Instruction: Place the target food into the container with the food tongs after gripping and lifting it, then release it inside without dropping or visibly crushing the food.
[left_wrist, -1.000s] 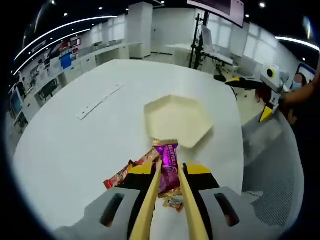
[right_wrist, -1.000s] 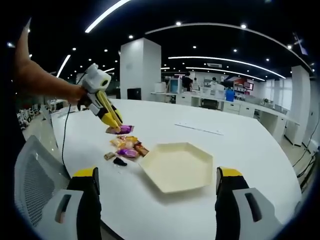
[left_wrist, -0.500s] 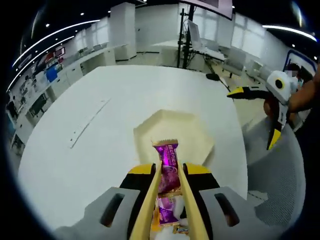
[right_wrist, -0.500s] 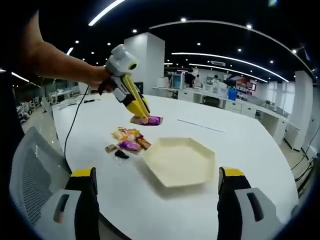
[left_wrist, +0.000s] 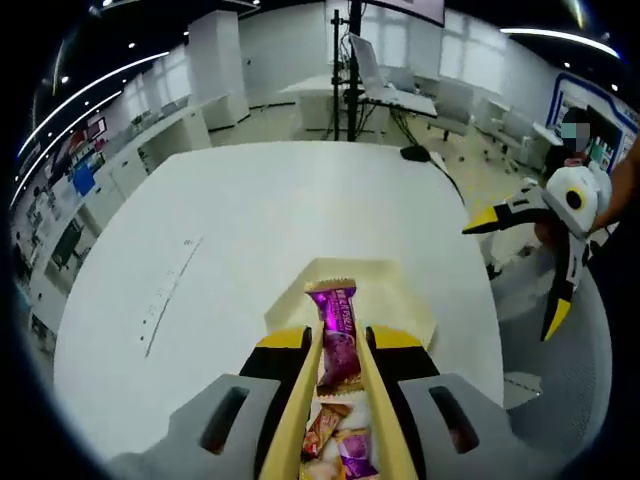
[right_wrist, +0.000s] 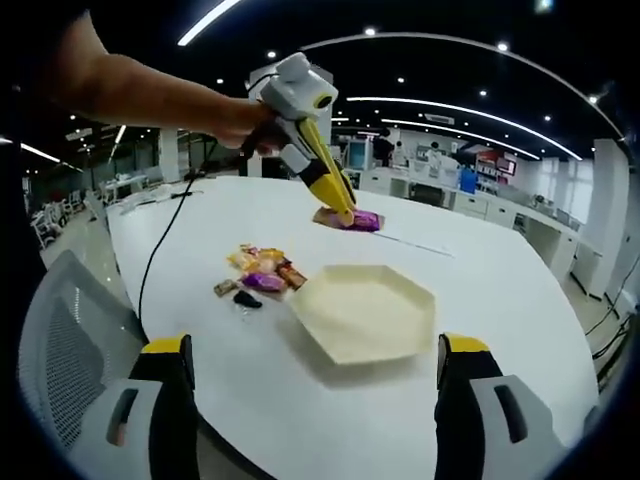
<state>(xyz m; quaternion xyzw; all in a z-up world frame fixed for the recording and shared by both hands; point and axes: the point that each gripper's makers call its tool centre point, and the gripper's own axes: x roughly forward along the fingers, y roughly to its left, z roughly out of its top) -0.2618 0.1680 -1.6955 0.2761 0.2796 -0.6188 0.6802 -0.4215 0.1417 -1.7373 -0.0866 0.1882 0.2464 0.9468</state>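
Note:
My left gripper (left_wrist: 340, 330) holds yellow food tongs shut on a purple snack packet (left_wrist: 336, 306), lifted above the cream hexagonal container (left_wrist: 412, 300). In the right gripper view the same packet (right_wrist: 352, 219) hangs from the left gripper (right_wrist: 343, 213) in the air, above the table just beyond the far edge of the container (right_wrist: 365, 312). A pile of wrapped snacks (right_wrist: 260, 275) lies left of the container. My right gripper (right_wrist: 315, 345) is wide open with nothing between its jaws, back from the table's near edge; the left gripper view shows the right gripper (left_wrist: 507, 282) off the table's right side.
The round white table (left_wrist: 250, 210) carries a thin pale strip (left_wrist: 165, 295) on its left. A black cable (right_wrist: 160, 255) runs from the left gripper across the table. A small dark wrapper (right_wrist: 247, 298) lies by the pile. A grey mesh chair (right_wrist: 60, 350) stands at the near edge.
The left gripper has carried the purple packet up from the pile and toward the container's far side. The right gripper has stayed open and back.

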